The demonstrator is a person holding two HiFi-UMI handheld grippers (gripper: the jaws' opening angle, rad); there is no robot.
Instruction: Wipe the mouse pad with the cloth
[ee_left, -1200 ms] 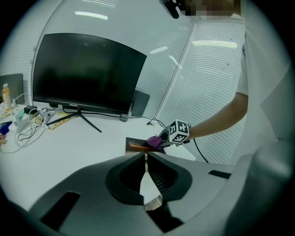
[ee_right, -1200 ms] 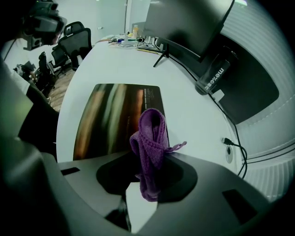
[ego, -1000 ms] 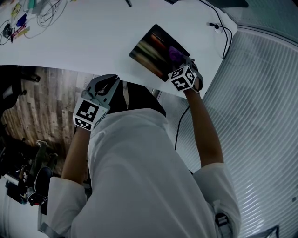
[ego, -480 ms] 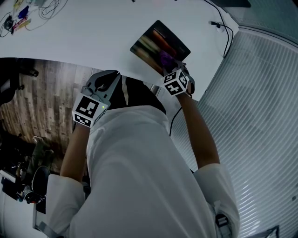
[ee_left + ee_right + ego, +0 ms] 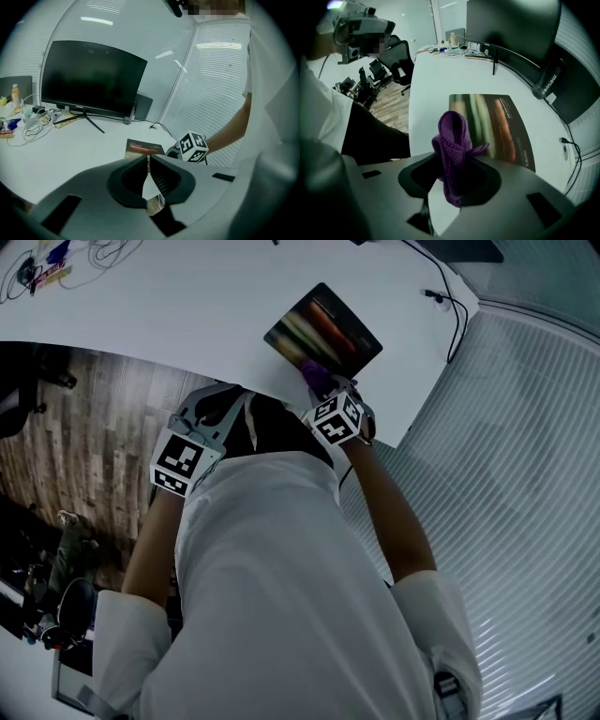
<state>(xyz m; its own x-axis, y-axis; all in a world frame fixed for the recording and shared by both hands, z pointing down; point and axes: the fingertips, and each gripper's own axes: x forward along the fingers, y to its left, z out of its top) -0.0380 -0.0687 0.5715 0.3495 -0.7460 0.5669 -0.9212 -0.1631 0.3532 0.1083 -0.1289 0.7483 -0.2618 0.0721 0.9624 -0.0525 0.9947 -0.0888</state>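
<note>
A dark mouse pad (image 5: 323,326) with coloured streaks lies on the white desk (image 5: 187,306) near its front edge. My right gripper (image 5: 325,393) is shut on a purple cloth (image 5: 312,375), which sits at the pad's near edge. In the right gripper view the cloth (image 5: 453,136) bunches up between the jaws of the right gripper (image 5: 453,163), with the mouse pad (image 5: 499,126) just beyond it. I cannot tell whether cloth and pad touch. My left gripper (image 5: 214,405) hangs off the desk's front edge, shut and empty. The left gripper (image 5: 148,161) looks at the mouse pad (image 5: 143,148).
A wide black monitor (image 5: 91,79) stands at the desk's back, with a speaker (image 5: 547,82) beside it. Cables and small items (image 5: 21,124) clutter the far left. A cable (image 5: 457,310) runs off the right edge. Office chairs (image 5: 396,54) stand on the wooden floor (image 5: 89,437).
My right gripper has drawn the cloth across the pad, from its middle toward the near edge and the person. The left gripper has barely moved.
</note>
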